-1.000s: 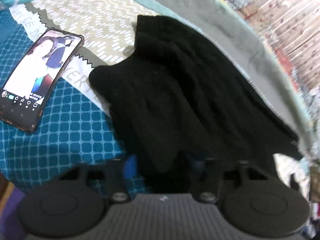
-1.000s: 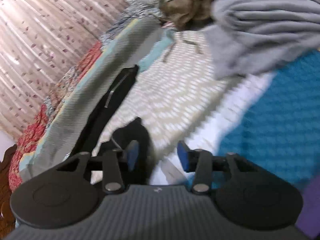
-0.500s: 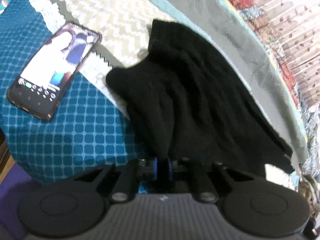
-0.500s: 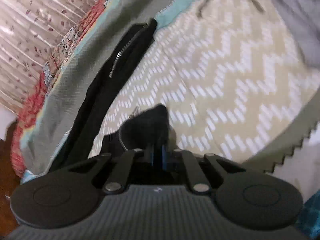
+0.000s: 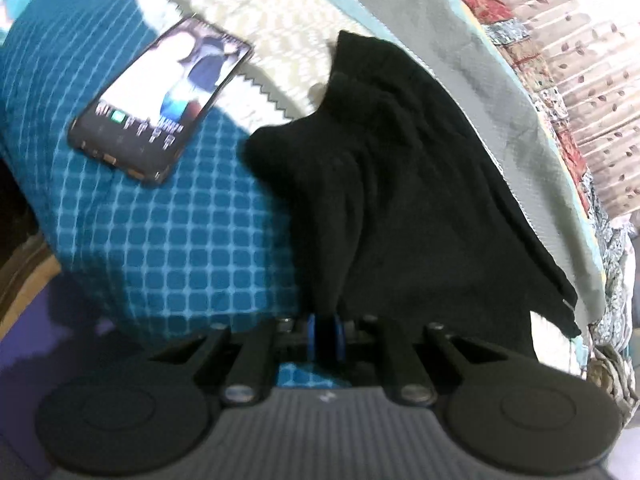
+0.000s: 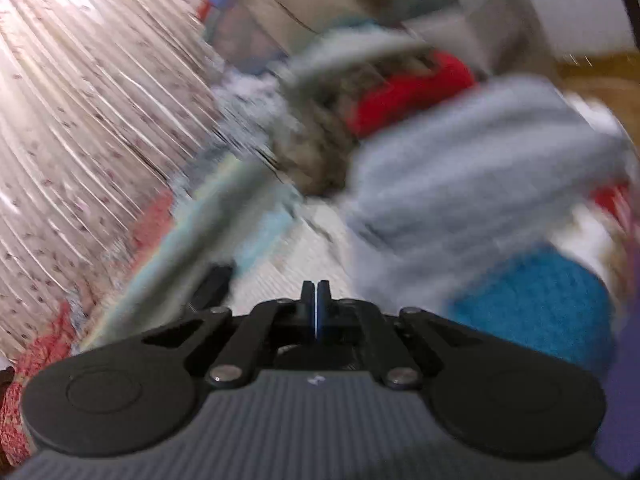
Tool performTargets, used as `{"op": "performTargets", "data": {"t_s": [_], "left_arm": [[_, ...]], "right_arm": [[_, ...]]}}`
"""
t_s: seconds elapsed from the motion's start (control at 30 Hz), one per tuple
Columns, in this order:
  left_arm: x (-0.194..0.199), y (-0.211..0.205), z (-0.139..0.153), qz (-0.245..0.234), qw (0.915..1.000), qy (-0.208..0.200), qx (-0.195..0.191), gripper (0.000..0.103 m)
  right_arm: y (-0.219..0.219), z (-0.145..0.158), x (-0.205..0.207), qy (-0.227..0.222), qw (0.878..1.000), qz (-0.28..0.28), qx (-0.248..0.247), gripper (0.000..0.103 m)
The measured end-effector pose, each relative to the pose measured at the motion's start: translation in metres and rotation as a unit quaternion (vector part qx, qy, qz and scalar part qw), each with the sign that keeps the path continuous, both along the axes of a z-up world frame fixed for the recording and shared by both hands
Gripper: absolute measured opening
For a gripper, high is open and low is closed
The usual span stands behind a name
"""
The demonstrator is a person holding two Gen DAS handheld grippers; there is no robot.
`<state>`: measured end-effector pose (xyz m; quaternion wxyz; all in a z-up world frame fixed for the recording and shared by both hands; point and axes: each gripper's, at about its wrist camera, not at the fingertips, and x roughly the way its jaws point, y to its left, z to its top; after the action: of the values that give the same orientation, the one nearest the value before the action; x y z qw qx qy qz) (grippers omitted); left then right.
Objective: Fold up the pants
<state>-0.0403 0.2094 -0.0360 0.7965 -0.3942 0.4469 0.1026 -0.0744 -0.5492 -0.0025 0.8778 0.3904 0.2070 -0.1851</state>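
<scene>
The black pants point(image 5: 400, 184) lie bunched on the bed in the left wrist view, stretching from the middle toward the right. My left gripper point(image 5: 326, 334) is shut on the near edge of the pants, and the cloth rises into a ridge toward the blue pads. In the blurred right wrist view my right gripper point(image 6: 315, 308) is shut with its pads pressed together. No cloth shows between them. A small dark piece of the pants point(image 6: 212, 288) shows low on the left, beside the gripper.
A phone point(image 5: 160, 104) with a lit screen lies on the teal checked bedspread point(image 5: 180, 248) left of the pants. A grey blanket strip point(image 5: 492, 92) runs along the far side. A pile of grey clothes point(image 6: 472, 184) and a red item point(image 6: 404, 92) sit ahead of the right gripper.
Both grippers closed from open. The left one shut on the pants' near edge and pulled it up. The right one shut at a pants corner, then swung up fast; the pants left its view.
</scene>
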Motion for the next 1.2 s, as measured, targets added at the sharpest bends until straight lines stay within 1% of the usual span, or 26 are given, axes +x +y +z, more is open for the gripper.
{"op": "performTargets", "data": {"t_s": [0.03,0.07,0.13,0.17,0.23,0.27,0.3,0.33,0.4,0.47,0.53,0.63,0.67,0.7,0.73,0.77,0.8,0.87,0.93,1.0,1.03,1.07,1.1,1.13,1.17,1.2], "left_arm": [[0.000,0.001,0.000,0.000,1.0000,0.000,-0.003,0.013],[0.002,0.002,0.000,0.000,1.0000,0.000,-0.005,0.014],[0.004,0.004,0.002,-0.001,1.0000,-0.002,-0.007,0.015],[0.004,0.003,0.002,-0.001,1.0000,-0.002,-0.006,0.016],[0.007,0.003,0.001,0.000,1.0000,-0.003,-0.008,0.022],[0.007,0.003,0.001,0.002,0.9999,-0.004,-0.013,0.025],[0.007,0.003,0.000,0.002,0.9998,-0.006,-0.018,0.031],[0.006,0.004,0.000,0.003,0.9997,-0.007,-0.024,0.036],[0.006,0.005,0.000,0.004,0.9995,-0.009,-0.029,0.039],[0.008,0.007,0.001,0.006,0.9996,-0.008,-0.028,0.040],[0.010,0.008,0.001,0.009,0.9996,-0.007,-0.026,0.040],[0.013,0.008,0.001,0.010,0.9997,-0.007,-0.022,0.035],[0.015,0.007,0.002,0.009,0.9997,-0.008,-0.019,0.031],[0.015,0.006,0.002,0.008,0.9998,-0.007,-0.016,0.019],[0.017,0.005,0.002,0.007,0.9999,-0.004,-0.012,0.011],[0.017,0.004,0.003,0.007,0.9999,-0.002,-0.009,0.010],[0.017,0.005,0.004,0.008,0.9999,-0.001,-0.007,0.009],[0.013,0.008,0.010,0.009,0.9999,-0.004,-0.005,0.008],[0.009,0.015,0.013,0.009,0.9998,-0.008,-0.012,0.008],[0.006,0.020,0.012,0.008,0.9996,-0.001,-0.025,0.008],[0.005,0.019,0.008,0.005,0.9996,0.006,-0.029,0.008],[0.006,0.017,0.004,0.000,0.9996,0.015,-0.025,0.008],[0.006,0.015,0.001,-0.004,0.9996,0.024,-0.018,0.012],[0.007,0.012,-0.003,-0.008,0.9993,0.034,-0.012,0.015],[0.008,0.011,-0.007,-0.011,0.9990,0.041,-0.014,0.016],[0.007,0.009,-0.009,-0.013,0.9989,0.041,-0.019,0.017]], "right_arm": [[0.001,-0.007,-0.010,0.011,1.000,-0.006,-0.001,0.007],[0.002,-0.010,-0.016,0.018,1.000,-0.011,0.000,0.007],[0.001,-0.012,-0.019,0.018,1.000,-0.008,0.023,0.009],[0.001,-0.012,-0.017,0.015,0.999,-0.005,0.037,0.012],[0.004,-0.013,-0.013,0.010,0.998,0.004,0.054,0.020],[0.008,-0.013,-0.009,0.015,0.998,0.005,0.053,0.031],[0.012,-0.014,-0.008,0.024,0.998,0.002,0.050,0.037],[0.017,-0.017,-0.008,0.028,0.998,-0.002,0.048,0.041],[0.023,-0.022,-0.013,0.032,0.998,-0.031,0.050,0.041],[0.028,-0.030,-0.026,0.025,0.995,-0.067,0.070,0.041],[0.032,-0.037,-0.035,0.012,0.993,-0.071,0.093,0.041],[0.040,-0.041,-0.030,0.011,0.993,-0.046,0.108,0.041],[0.041,-0.041,-0.026,0.013,0.993,-0.037,0.107,0.041],[0.042,-0.042,-0.020,0.018,0.994,-0.032,0.107,0.041],[0.043,-0.043,-0.015,0.022,0.993,-0.026,0.109,0.040],[0.043,-0.043,-0.010,0.023,0.994,-0.020,0.108,0.030],[0.046,-0.040,-0.009,0.024,0.995,-0.018,0.099,0.013],[0.045,-0.027,-0.008,0.023,0.997,-0.028,0.068,0.013],[0.038,-0.009,-0.020,0.003,0.998,-0.050,0.038,0.012],[0.029,0.006,-0.031,0.000,0.997,-0.078,0.003,0.012],[0.023,0.009,-0.037,0.004,0.996,-0.090,-0.005,0.012],[0.019,0.008,-0.041,0.009,0.995,-0.095,-0.004,0.012],[0.015,0.004,-0.043,0.024,0.995,-0.095,0.000,0.012],[0.015,-0.002,-0.042,0.042,0.995,-0.092,-0.001,0.012],[0.015,-0.010,-0.041,0.063,0.994,-0.089,-0.002,0.013],[0.015,-0.019,-0.040,0.089,0.992,-0.088,0.001,0.018]]}}
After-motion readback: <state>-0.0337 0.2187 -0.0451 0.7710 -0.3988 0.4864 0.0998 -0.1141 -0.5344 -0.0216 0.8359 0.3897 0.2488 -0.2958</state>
